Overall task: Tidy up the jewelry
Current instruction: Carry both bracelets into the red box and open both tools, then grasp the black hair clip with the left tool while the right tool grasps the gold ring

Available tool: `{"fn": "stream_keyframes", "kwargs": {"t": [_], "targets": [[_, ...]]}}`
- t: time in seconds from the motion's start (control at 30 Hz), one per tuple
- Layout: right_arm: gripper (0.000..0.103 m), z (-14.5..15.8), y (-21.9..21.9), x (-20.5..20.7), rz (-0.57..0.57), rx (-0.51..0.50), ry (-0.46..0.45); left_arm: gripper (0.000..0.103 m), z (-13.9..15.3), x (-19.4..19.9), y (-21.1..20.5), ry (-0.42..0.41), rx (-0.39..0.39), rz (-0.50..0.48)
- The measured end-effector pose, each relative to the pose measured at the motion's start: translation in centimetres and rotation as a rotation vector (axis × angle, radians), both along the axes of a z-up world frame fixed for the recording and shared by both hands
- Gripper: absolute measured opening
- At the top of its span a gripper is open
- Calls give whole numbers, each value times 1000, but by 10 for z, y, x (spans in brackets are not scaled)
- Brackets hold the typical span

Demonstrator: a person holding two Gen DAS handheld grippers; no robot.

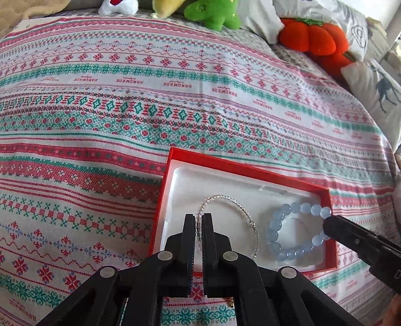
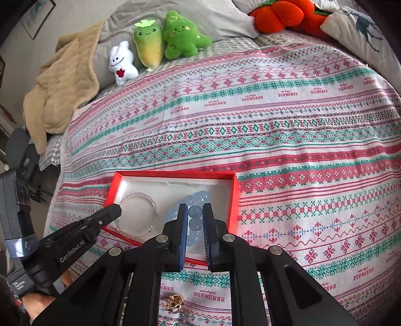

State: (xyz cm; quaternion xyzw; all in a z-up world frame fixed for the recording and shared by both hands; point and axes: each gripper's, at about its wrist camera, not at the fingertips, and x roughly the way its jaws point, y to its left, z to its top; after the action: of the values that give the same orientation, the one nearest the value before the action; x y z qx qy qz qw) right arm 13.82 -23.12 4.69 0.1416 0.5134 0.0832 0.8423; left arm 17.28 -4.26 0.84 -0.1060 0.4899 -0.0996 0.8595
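A bed (image 2: 288,120) is wearing a red-and-green patterned cover, bearing an open red box (image 2: 235,198), a gold trinket (image 2: 175,302) nearer, and plush toys (image 2: 173,37) lining its far edge.

My bed wears a patterned cover (image 2: 288,120) in bands of red, green and white, with the word HANDMADE printed along some bands. At its far edge a white plush toy (image 2: 121,65), a yellow-green carrot plush (image 2: 148,42) and a green tree plush (image 2: 184,37) sit in a row against a grey pillow (image 2: 205,15). An orange pumpkin plush (image 1: 313,37) lies near a deer-print cushion (image 1: 376,92). A beige blanket (image 2: 60,85) is heaped at the corner.
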Motion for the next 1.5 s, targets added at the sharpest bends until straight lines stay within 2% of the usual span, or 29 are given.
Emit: {"fn": "stream_keyframes", "kwargs": {"t": [0.07,0.13,0.17,0.27,0.33,0.4,0.53,0.6,0.73,0.8,1.13,1.5], "targets": [[13,-3,0,1,8,-14,13,0,3,-1,-2,-15,21,-3],[13,-2,1,0,8,-36,16,8,5,-3,-4,-19,42,-12],[14,-1,2,0,10,-42,16,16,7,-4,-5,-23,54,-15],[25,6,1,-3,23,-33,12,29,13,-9,-6,-48,89,-22],[37,12,1,-7,26,-46,0,35,17,-14,-6,-56,100,-31],[38,18,1,-12,29,-59,-11,46,21,-19,-6,-65,114,-41],[39,26,-1,-22,46,-85,-17,61,29,-28,-9,-79,145,-64],[40,30,0,-29,57,-109,-21,71,31,-34,-8,-80,159,-72],[54,33,1,-42,75,-124,-17,80,32,-46,-7,-69,193,-93],[57,35,1,-48,86,-132,-16,85,30,-52,-5,-54,200,-102],[62,28,0,-71,125,-179,35,88,11,-78,12,34,226,-132],[63,4,5,-94,168,-210,91,88,-15,-100,34,120,217,-165]]}}
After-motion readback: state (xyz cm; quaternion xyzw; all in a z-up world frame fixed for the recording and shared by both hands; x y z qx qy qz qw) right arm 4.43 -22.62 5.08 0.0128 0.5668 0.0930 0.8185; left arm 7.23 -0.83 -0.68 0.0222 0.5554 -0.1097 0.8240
